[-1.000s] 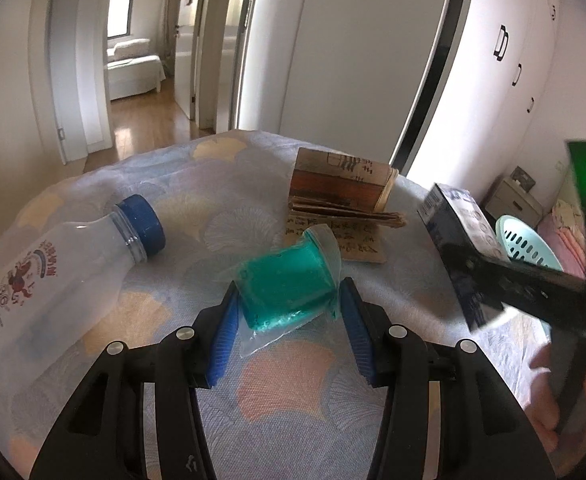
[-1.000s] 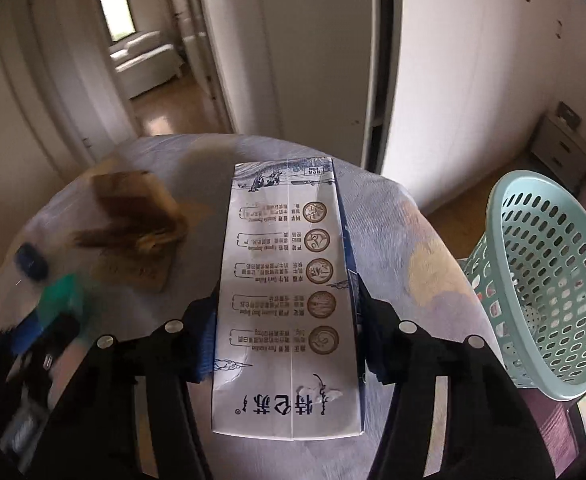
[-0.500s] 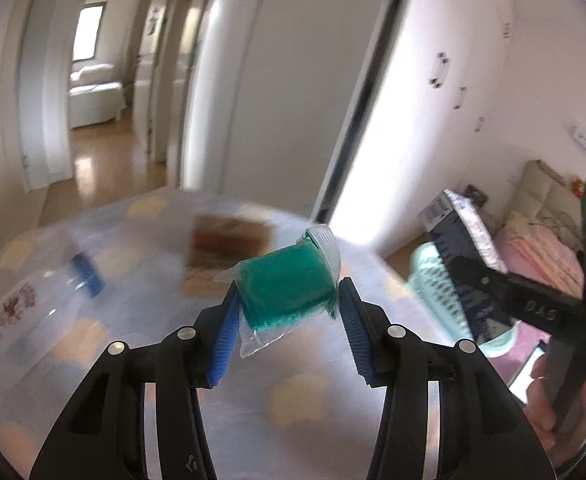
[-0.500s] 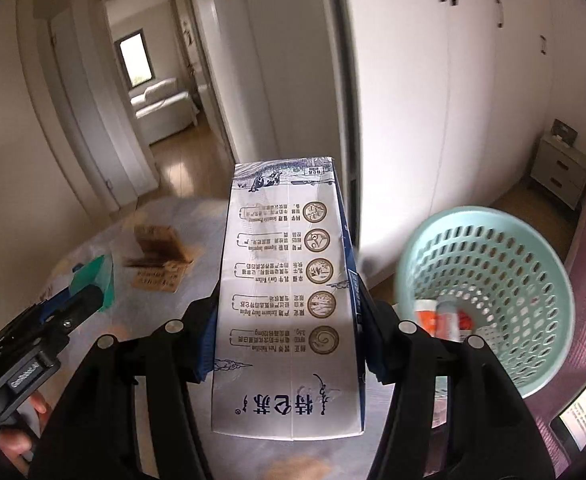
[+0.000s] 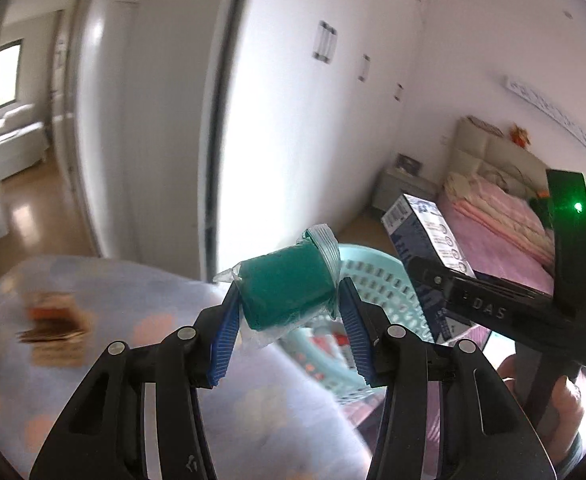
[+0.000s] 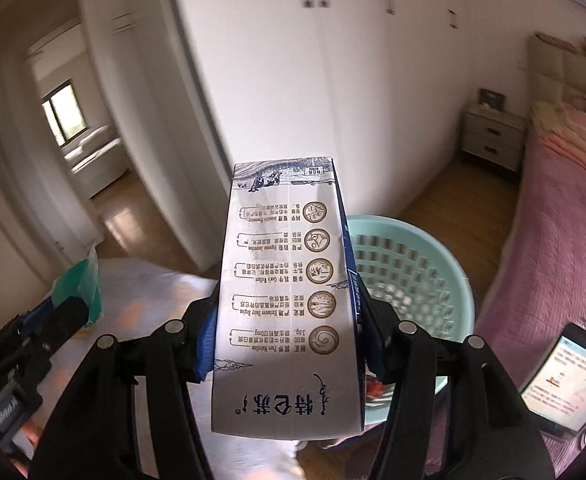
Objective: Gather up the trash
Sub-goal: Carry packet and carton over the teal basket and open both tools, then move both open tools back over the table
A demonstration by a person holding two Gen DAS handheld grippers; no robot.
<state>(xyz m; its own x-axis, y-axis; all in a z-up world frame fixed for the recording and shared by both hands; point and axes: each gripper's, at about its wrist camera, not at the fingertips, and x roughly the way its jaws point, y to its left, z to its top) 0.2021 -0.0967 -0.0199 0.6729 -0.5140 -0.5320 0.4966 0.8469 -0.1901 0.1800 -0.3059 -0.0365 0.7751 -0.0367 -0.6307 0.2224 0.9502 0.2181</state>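
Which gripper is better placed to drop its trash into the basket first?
Right. The right gripper holds the milk carton beside the basket; the left gripper's green packet seems farther back.

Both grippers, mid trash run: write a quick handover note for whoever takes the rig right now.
Left gripper: shut on the green roll in clear plastic wrap, held up near the basket.
Right gripper: shut on the blue-and-white milk carton, near the pale turquoise perforated plastic basket.
Done: both picked up; the basket already holds some items.
Left: drop both in; the brown cardboard scraps remain on the patterned tablecloth.
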